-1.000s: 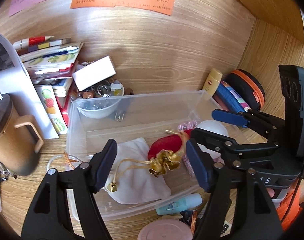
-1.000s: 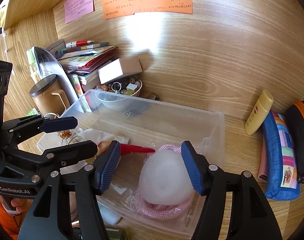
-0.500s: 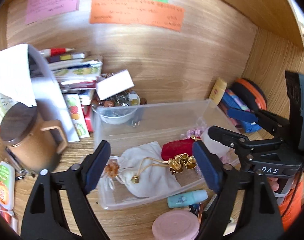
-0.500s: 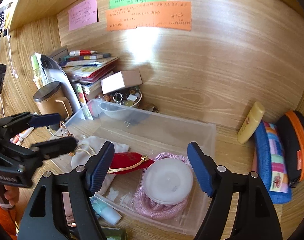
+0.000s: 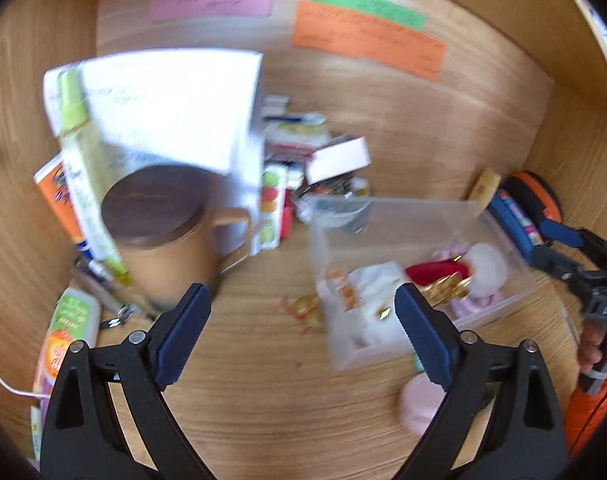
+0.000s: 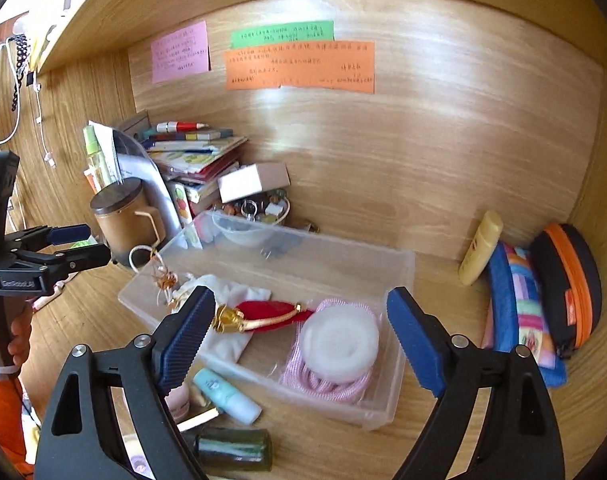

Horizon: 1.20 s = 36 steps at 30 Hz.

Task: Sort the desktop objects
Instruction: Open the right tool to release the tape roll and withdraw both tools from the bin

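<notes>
Clear plastic bin (image 6: pixel 399 280) on the counter (image 6: pixel 435 432) gathers white pouch (image 6: pixel 227 300), red pouch (image 6: pixel 271 314) and round puff (image 6: pixel 339 338); left gripper (image 5: pixel 301 334) and right gripper (image 6: pixel 299 340), jaws just widened, hold nothing, likely freed for another item.

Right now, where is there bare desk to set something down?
Desk is bare right of the clear bin, before the blue pencil case; also between the brown mug and the bin. Crowded: the book stack corner and the bin's front edge by the green bottle.
</notes>
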Each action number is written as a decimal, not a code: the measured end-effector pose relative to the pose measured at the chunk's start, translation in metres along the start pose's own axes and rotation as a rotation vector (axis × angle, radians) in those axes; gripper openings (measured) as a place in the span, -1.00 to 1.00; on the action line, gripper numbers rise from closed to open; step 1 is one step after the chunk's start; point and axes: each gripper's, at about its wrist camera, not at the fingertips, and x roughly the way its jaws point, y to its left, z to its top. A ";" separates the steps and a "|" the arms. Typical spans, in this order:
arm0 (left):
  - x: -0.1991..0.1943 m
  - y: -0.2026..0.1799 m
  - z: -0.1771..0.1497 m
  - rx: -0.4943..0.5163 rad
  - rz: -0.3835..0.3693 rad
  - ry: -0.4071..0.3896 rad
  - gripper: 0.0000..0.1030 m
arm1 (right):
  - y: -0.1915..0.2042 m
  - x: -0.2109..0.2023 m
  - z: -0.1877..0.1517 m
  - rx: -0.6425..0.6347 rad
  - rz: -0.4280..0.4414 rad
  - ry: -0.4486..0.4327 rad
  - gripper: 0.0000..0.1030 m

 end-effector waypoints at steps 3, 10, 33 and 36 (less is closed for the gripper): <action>0.006 0.014 -0.010 -0.002 0.026 0.035 0.83 | 0.004 0.000 -0.008 -0.007 -0.014 0.020 0.67; 0.029 0.031 -0.026 0.018 0.034 0.112 0.83 | 0.015 -0.005 -0.026 -0.021 -0.034 0.052 0.67; 0.082 0.023 -0.042 0.201 -0.113 0.262 0.45 | 0.011 -0.020 -0.048 0.020 -0.026 0.084 0.67; 0.082 0.018 -0.041 0.233 -0.129 0.261 0.23 | 0.010 -0.018 -0.051 0.021 -0.016 0.095 0.67</action>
